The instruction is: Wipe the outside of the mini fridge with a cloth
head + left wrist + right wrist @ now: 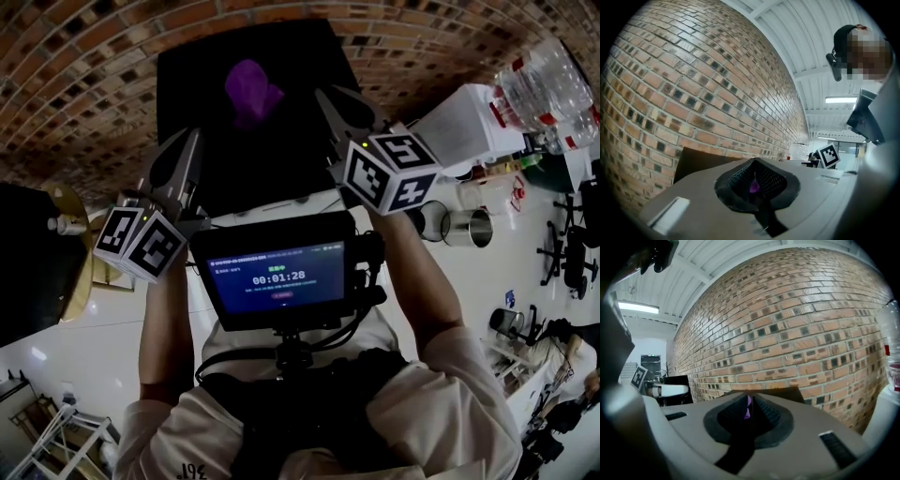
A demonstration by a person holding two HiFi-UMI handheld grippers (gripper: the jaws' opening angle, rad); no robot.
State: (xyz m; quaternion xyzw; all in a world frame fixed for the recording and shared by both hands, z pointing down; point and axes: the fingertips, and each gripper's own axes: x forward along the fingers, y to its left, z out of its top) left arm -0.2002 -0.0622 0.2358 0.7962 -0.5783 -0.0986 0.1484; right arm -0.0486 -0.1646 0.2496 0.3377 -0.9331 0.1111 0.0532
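A monitor [277, 277] is seen nearest, mounted at the chest. Beyond it the left gripper [187, 141] is clenched on nothing, and the right gripper [339, 105] is held barely parted, also empty. The purple cloth [251, 91] is seen crumpled on top of the black mini fridge [281, 159], between the two grippers. Either wiping ahead or wiping finished is fitted by this. The fridge's front and sides are hidden, so cleanliness cannot be judged.

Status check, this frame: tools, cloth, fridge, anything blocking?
Left tool shut, empty. Right tool slightly open, empty. Cloth bunched on fridge top, untouched. Nothing between tools and cloth.
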